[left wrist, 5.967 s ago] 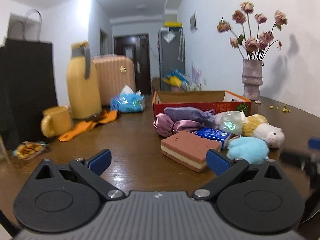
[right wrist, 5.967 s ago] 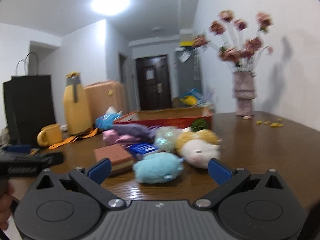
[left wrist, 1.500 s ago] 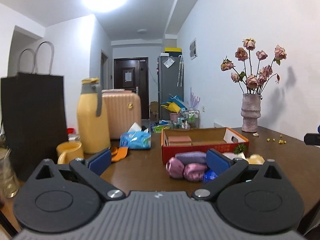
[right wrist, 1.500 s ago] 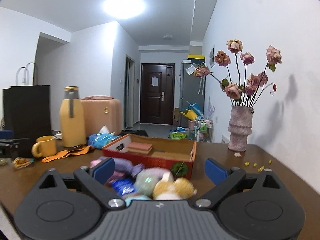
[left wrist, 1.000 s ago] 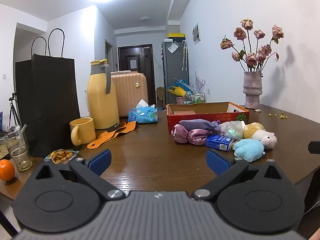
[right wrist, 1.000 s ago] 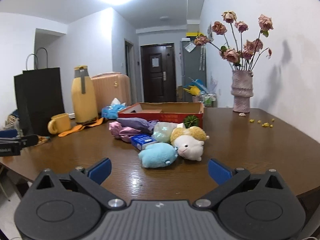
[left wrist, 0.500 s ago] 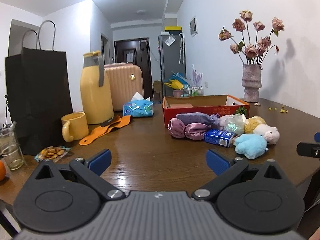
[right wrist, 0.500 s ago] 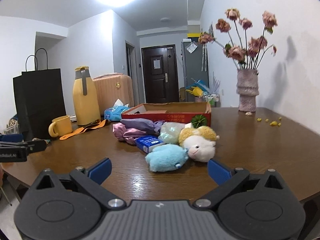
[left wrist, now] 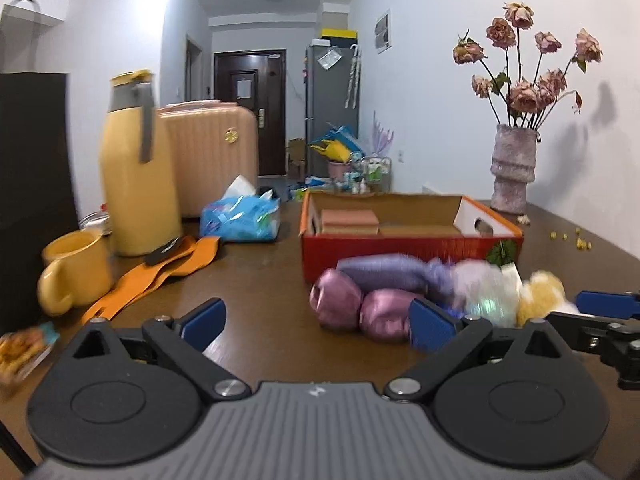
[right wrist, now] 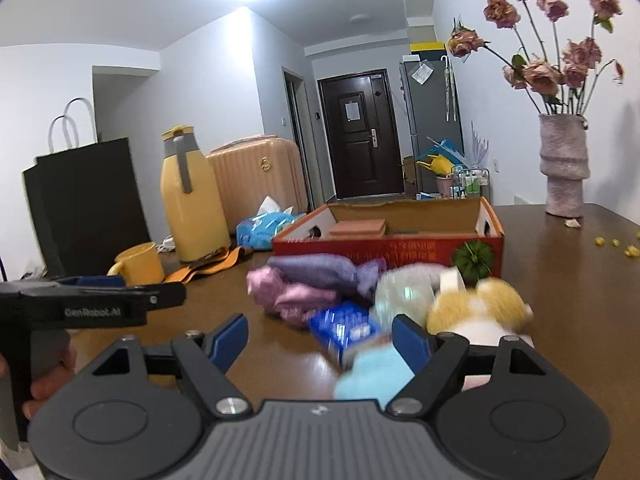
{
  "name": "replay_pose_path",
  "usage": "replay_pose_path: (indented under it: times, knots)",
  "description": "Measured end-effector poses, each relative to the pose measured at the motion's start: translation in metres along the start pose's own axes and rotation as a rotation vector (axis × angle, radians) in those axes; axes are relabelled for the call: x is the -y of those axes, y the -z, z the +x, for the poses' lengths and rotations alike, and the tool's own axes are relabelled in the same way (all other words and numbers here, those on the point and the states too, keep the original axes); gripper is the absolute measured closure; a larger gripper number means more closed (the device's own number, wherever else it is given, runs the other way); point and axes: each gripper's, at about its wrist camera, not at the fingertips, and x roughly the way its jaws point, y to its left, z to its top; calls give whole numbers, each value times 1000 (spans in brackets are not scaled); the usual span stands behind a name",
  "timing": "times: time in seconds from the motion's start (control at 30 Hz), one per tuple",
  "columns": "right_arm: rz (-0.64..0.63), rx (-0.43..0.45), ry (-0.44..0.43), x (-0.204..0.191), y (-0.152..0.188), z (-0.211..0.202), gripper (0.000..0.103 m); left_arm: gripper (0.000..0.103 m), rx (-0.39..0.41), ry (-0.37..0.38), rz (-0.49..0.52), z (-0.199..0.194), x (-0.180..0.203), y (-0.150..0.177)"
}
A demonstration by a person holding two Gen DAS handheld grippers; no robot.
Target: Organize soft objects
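Two grippers close in on a heap of soft toys before an open red box

The right gripper point(right wrist: 320, 340), jaws apart and narrowing with nothing between the pads, points at the blue plush point(right wrist: 372, 376) just ahead and slightly right, its long axis hidden; the left gripper point(left wrist: 316, 320), open and empty, faces the pink satin bundle point(left wrist: 360, 308) farther off. The heap lies mid-table point(left wrist: 256, 280), against the red box point(right wrist: 392, 250). "GenRobot.AI" reads on the left gripper's side.
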Motion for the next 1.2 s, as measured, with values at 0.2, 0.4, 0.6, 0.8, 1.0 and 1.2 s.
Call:
replay_pose_path:
  times: [0.2,0.4,0.6,0.8,1.0,1.2]
  knots:
    - [71,-56,34,33,-46,85,50,25,-116,115,-120,90,-13,-41]
    - [46,-188,95,50,-54,169,59,71,-273,183,-172,160,-17,-40]
    - [46,-265,54,53,-44,196,92,95,-280,205,-141,165,-14,-31]
    - [-29,-115,28,30,-65,153,94,96,-145,217,-134,118,-9,-54]
    - [-57,-26,-53,3,-66,69,94,96,-44,243,-137,28,-7,-51]
    - [-32,-128,-117,-10,-5,23,95,101,-152,287,-156,-21,6,20]
